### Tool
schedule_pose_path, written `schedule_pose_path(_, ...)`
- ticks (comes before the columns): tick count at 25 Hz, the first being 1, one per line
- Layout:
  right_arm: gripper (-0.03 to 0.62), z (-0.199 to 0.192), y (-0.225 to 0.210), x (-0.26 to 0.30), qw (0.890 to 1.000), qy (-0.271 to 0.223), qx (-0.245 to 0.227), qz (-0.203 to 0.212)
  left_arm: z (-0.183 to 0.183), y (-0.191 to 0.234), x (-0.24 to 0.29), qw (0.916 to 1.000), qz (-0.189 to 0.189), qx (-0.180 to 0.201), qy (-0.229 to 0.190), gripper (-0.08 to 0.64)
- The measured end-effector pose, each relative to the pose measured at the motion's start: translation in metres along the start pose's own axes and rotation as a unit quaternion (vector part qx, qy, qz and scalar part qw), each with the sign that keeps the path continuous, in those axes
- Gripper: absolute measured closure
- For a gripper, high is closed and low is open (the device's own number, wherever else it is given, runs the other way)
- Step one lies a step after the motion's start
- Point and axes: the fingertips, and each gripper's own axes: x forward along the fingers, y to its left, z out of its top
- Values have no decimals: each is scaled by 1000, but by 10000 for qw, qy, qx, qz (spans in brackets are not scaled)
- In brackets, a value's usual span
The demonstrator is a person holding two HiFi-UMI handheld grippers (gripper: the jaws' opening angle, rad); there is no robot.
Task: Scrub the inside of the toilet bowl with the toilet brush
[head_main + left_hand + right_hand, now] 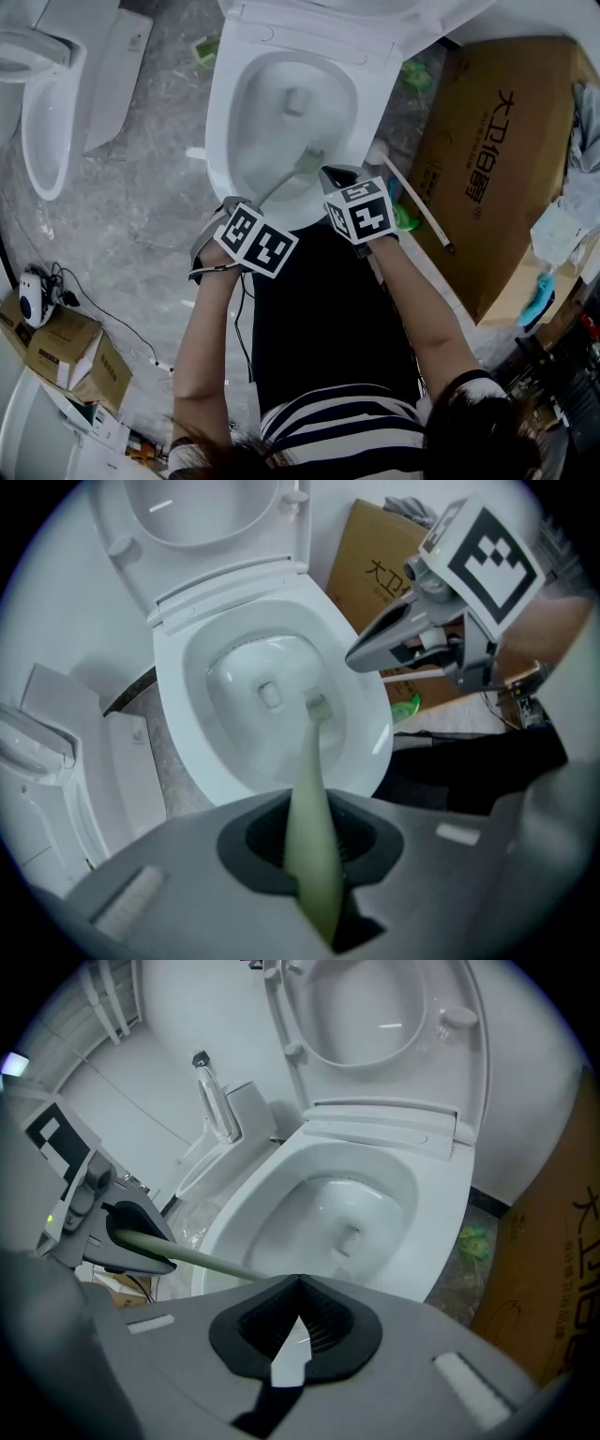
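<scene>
toilet brush (309, 789) clamped in my left gripper (315, 874), shaft running far and down, head low at the right inner wall of the toilet bowl (178, 667); right gripper (298, 1335) closed, empty, just right.

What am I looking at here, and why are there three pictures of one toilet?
No robot: a person stands over the toilet, holding a hand-held claw tool in each hand. The marker cubes are part of those tools. The head view looks down from a camera on the person's head; the other two come from cameras riding on each tool, looking along its claw. The left claw is shut on the pale green toilet brush, whose head is down inside the bowl. The right claw is shut on nothing, near the front rim. A cardboard box lies to the right, a second toilet to the left.
</scene>
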Motion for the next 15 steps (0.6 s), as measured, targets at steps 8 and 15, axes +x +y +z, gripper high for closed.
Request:
schedule_pose_path(8,595,2,-9,1,10000,-14,63,6,45,-1,0,9993,96,-1,-366,560)
schedule_pose_path(15,595,2,-14,4,10000,-1,36,21,75,4,5,9973,163,-273,-660,560)
